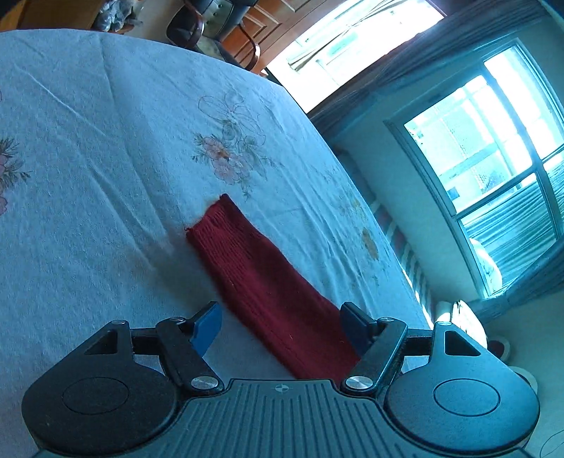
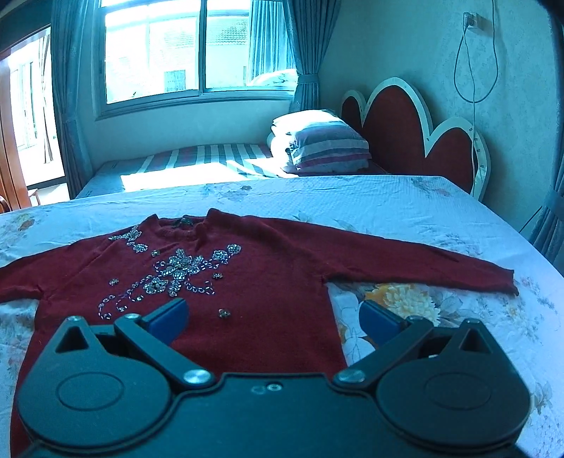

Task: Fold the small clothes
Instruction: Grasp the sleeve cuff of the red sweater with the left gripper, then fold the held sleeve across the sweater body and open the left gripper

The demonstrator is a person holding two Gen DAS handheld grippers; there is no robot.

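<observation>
A dark red knit sweater (image 2: 268, 282) with a beaded flower pattern lies flat, face up, on the floral sheet (image 2: 405, 208), both sleeves spread out. My right gripper (image 2: 273, 317) is open and empty, hovering over the sweater's lower right body. In the left wrist view one sleeve (image 1: 253, 271) runs from the cuff toward me. My left gripper (image 1: 282, 324) is open around that sleeve, just above it, with blue pads (image 1: 208, 327) on either side.
The sheet-covered surface (image 1: 88, 158) extends far to the left. A bed with stacked pillows (image 2: 317, 144) and a red headboard (image 2: 405, 130) stands behind. Windows with curtains (image 2: 176, 53) line the far wall. A chair (image 1: 208, 28) stands past the surface's far edge.
</observation>
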